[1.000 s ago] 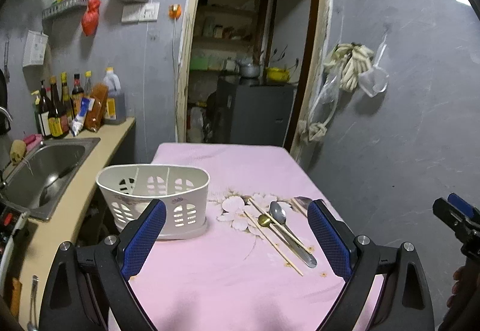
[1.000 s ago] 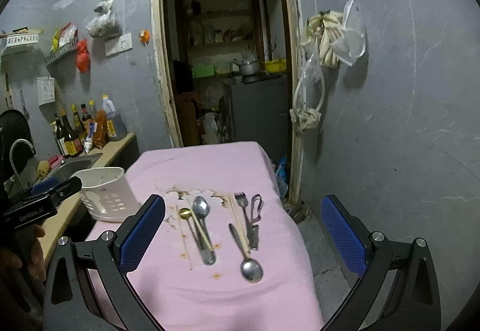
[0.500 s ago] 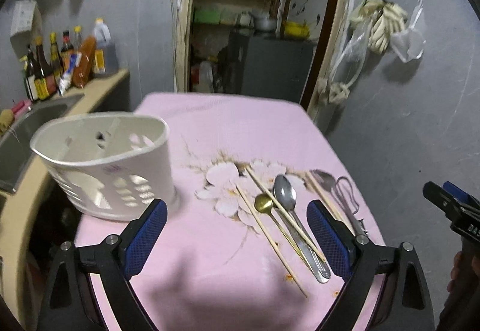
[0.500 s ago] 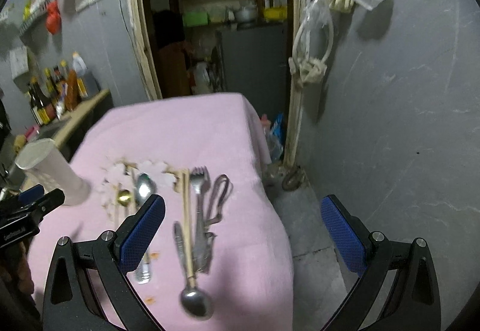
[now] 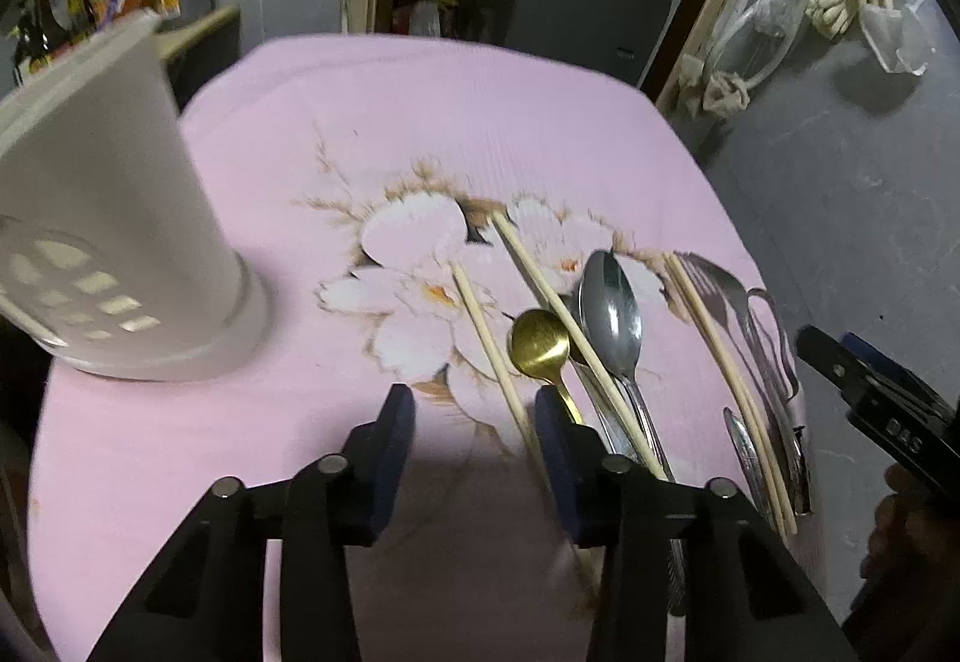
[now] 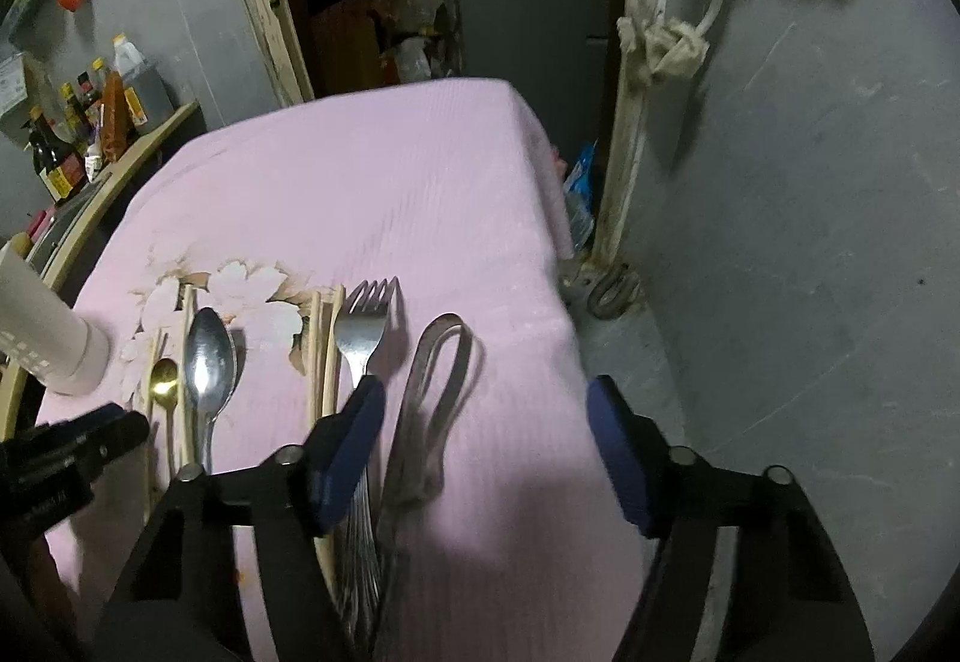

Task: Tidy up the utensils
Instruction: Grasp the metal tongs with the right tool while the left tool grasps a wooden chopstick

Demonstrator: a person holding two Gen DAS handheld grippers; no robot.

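On the pink tablecloth lie chopsticks, a gold spoon, a silver spoon, a fork and a looped metal tool. A white slotted caddy stands at the left. My left gripper hovers low over the cloth with its jaws closing. One chopstick's near end lies just inside its right finger, and the pads do not press on it. My right gripper is closing too, with the looped tool lying between its fingers and the fork under the left one.
A counter with several bottles runs along the left wall. The table's right edge drops to the floor beside a grey wall. A doorway opens behind the table. A hand holds the right gripper at the edge of the left wrist view.
Both grippers have come down toward the table and tipped downward, and the utensils now fill the views. Both pairs of jaws have narrowed from wide open.
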